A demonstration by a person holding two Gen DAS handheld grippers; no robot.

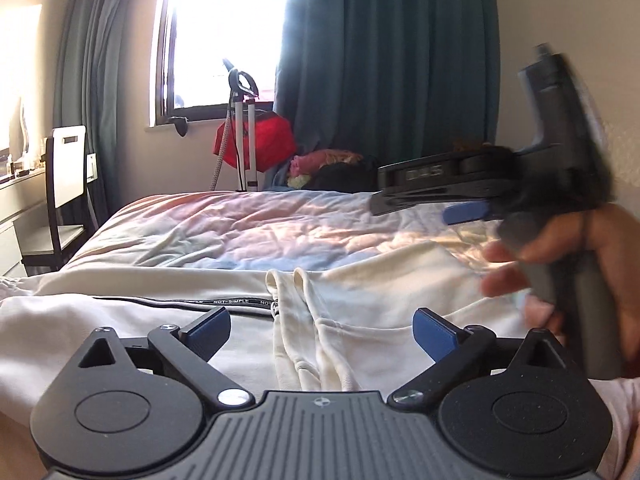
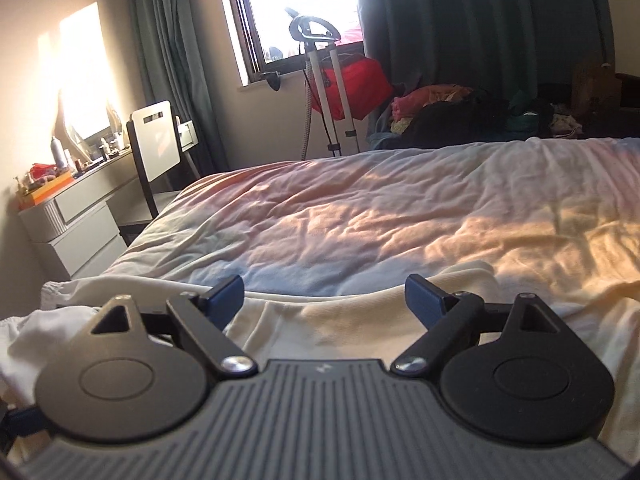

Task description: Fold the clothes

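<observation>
Sunlit bed [image 2: 360, 216] w/ rumpled sheet carries a cream zip garment [image 1: 380, 280] spread across its near edge. Left gripper [image 1: 322, 328] and right gripper [image 2: 324, 294] hover over it, jaws apart, nothing held. Fold stage unclear; pinch one layer only, keep edges aligned.

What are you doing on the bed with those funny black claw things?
A person is about to fold clothes. A cream zip-up top lies spread out on the bed. The left gripper hovers just over its collar with its jaws wide open, holding nothing. The right gripper, held in the person's hand, is open too and empty, over the garment's far edge. Nothing has been folded yet.
</observation>
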